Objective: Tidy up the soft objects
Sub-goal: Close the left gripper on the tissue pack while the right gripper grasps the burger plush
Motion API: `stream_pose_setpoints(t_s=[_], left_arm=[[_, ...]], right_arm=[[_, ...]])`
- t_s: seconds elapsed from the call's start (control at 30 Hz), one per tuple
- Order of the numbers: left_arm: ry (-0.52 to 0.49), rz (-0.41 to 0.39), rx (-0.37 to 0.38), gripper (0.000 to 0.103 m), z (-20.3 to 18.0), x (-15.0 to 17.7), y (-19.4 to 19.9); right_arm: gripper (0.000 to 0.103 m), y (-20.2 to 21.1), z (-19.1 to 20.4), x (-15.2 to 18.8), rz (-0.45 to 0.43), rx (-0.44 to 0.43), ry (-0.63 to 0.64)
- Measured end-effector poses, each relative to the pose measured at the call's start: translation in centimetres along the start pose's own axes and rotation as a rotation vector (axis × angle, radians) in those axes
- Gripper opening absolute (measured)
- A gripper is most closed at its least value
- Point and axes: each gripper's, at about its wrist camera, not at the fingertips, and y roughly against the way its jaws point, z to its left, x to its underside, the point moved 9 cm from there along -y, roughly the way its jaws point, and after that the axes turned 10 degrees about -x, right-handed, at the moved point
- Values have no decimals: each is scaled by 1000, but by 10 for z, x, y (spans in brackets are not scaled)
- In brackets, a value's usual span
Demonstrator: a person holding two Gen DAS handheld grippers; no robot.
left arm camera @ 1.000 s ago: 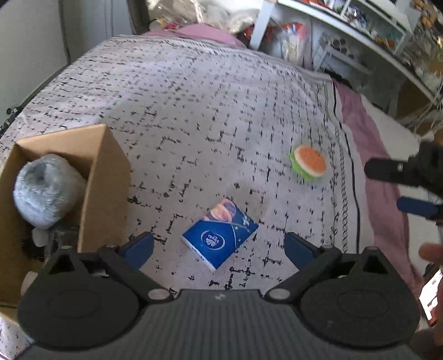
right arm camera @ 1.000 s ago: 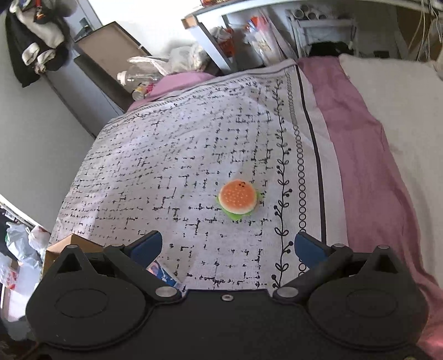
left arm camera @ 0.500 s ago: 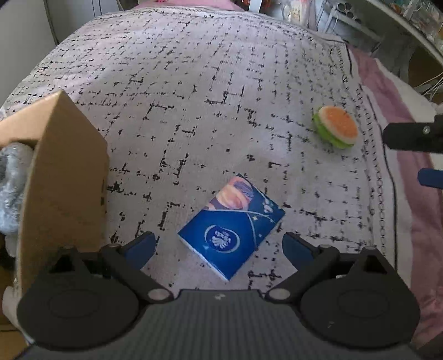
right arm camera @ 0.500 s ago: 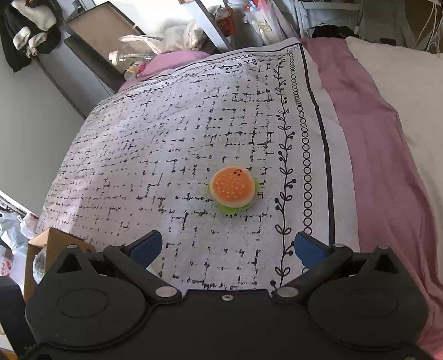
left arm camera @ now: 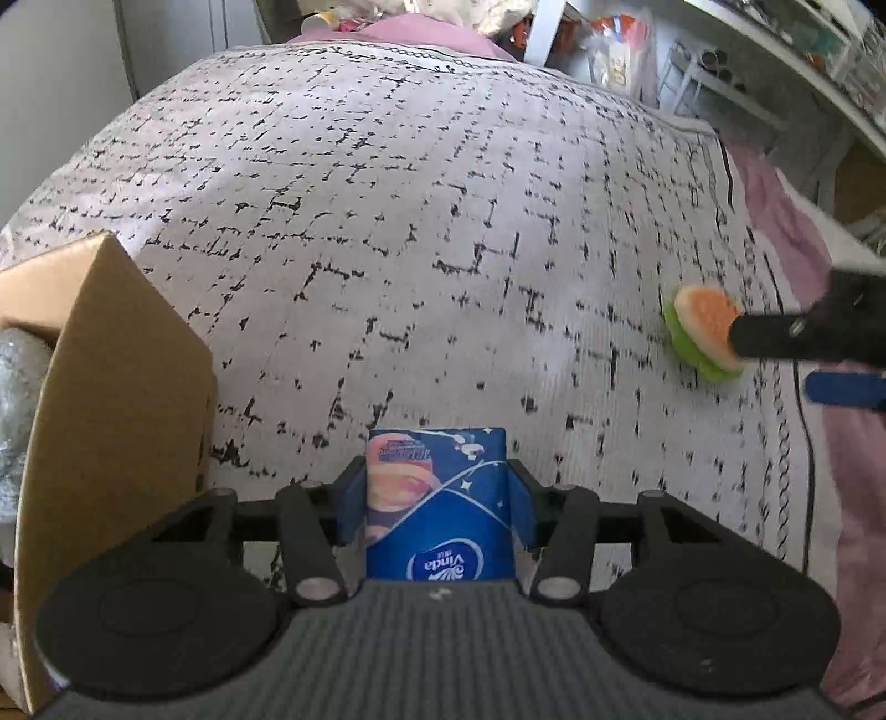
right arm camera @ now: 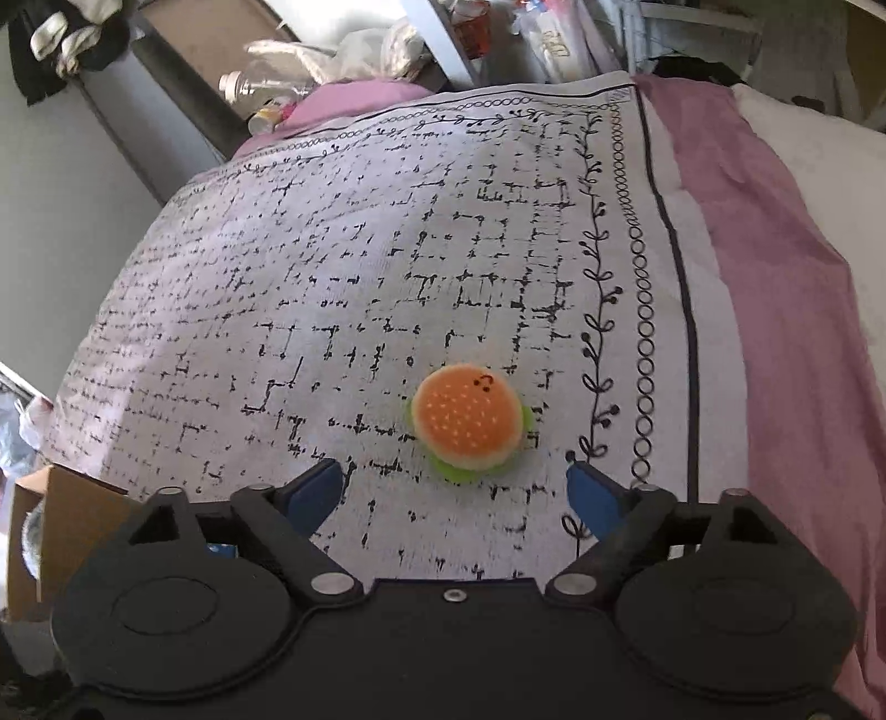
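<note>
My left gripper (left arm camera: 437, 507) is shut on a blue tissue pack (left arm camera: 437, 498), its blue pads pressed on both sides, just above the patterned bedspread (left arm camera: 415, 221). A cardboard box (left arm camera: 111, 399) stands to its left with a grey fuzzy ball (left arm camera: 19, 387) inside. A plush hamburger (right arm camera: 468, 423) with an orange bun and green lettuce lies on the bedspread just ahead of my open right gripper (right arm camera: 454, 493). In the left wrist view the hamburger (left arm camera: 700, 329) lies at the right with the right gripper (left arm camera: 797, 354) reaching over it.
A pink blanket (right arm camera: 775, 310) covers the bed's right side. Shelves and cluttered bags (left arm camera: 620, 50) stand beyond the far edge. A dark cabinet (right arm camera: 183, 72) and bottles are at the far left. The box corner (right arm camera: 61, 515) shows at the lower left of the right wrist view.
My left gripper has moved down onto the tissue pack and shut on it. My right gripper has moved closer to the hamburger, fingers still open.
</note>
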Motion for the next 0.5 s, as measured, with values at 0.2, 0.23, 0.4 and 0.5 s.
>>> stream_pose_setpoints(t_s=[0.2, 0.23, 0.4, 0.5], left_arm=[[49, -1, 19, 50, 4, -10, -3], [55, -4, 19, 50, 5, -11, -4], [68, -10, 28, 50, 7, -19, -9], [72, -12, 31, 50, 8, -21, -10]], right_arm=[[80, -18, -1, -7, 12, 16, 36], [76, -21, 0, -7, 19, 21, 48], [70, -36, 0, -6, 41, 50, 88], [61, -43, -2, -7, 50, 77, 114]])
